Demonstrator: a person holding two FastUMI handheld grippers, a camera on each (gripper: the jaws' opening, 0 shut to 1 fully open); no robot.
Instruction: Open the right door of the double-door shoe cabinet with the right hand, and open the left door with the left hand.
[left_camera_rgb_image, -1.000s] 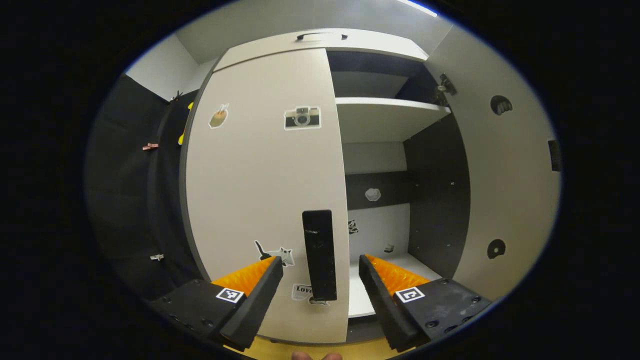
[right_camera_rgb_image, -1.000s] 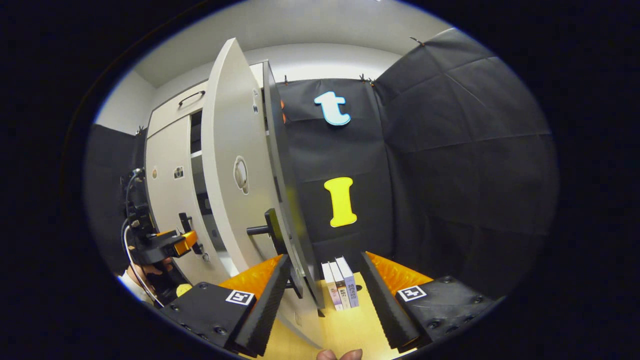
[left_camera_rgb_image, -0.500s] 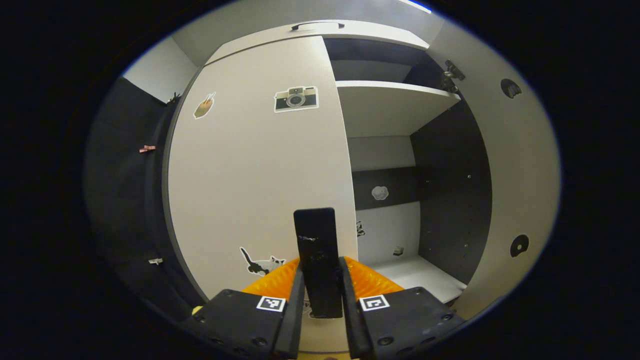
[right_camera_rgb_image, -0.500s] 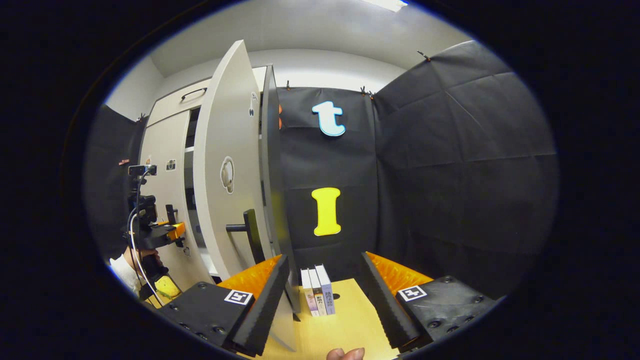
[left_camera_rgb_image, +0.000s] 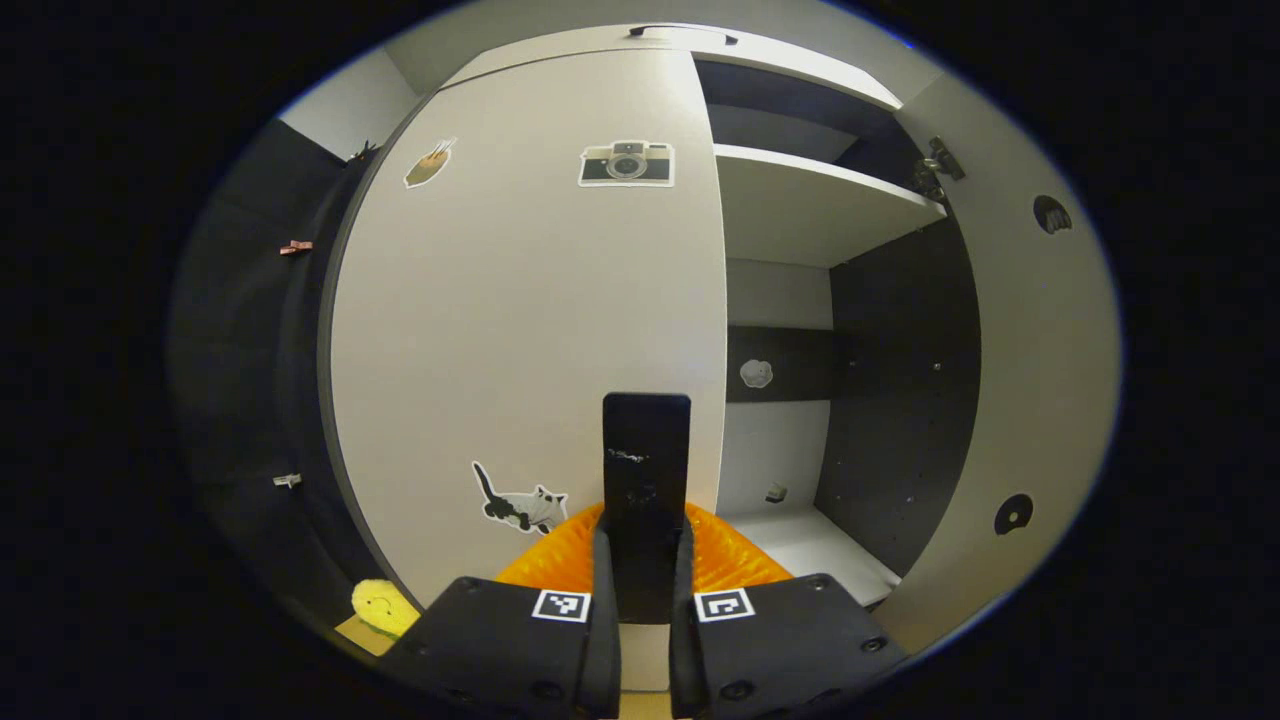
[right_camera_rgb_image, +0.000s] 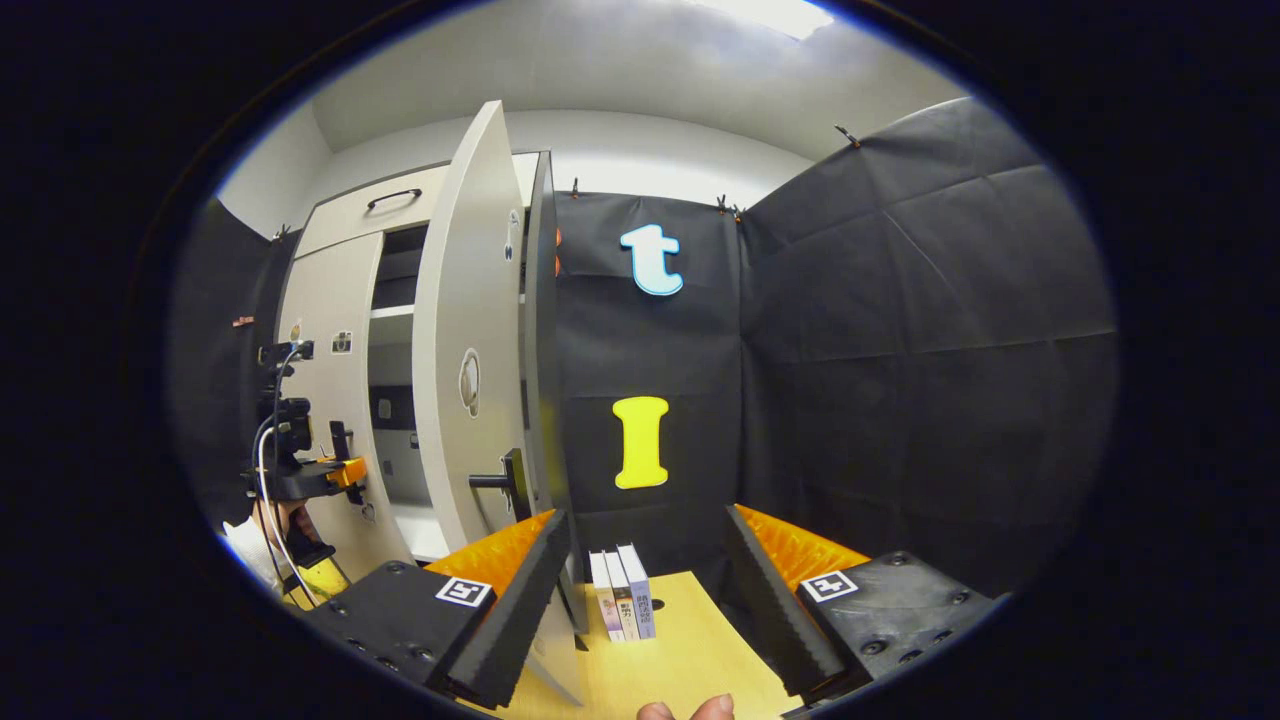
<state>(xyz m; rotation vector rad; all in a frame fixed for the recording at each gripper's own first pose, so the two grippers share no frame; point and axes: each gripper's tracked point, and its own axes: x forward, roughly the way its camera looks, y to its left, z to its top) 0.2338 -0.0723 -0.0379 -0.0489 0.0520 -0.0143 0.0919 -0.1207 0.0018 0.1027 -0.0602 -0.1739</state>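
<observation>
Now left hand-held gripper (left_camera_rgb_image: 645, 610) clamped on left door handle (left_camera_rgb_image: 646, 470); right hand-held gripper (right_camera_rgb_image: 640, 590) apart, clear of right door (right_camera_rgb_image: 470, 350) edge.

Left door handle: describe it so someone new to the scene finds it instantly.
Start at the pale shoe cabinet and its closed left door. Near that door's lower right edge, right of the cat sticker, stands the left door handle: an upright black bar clamped in the left tongs, unlike the flat stickers.
</observation>
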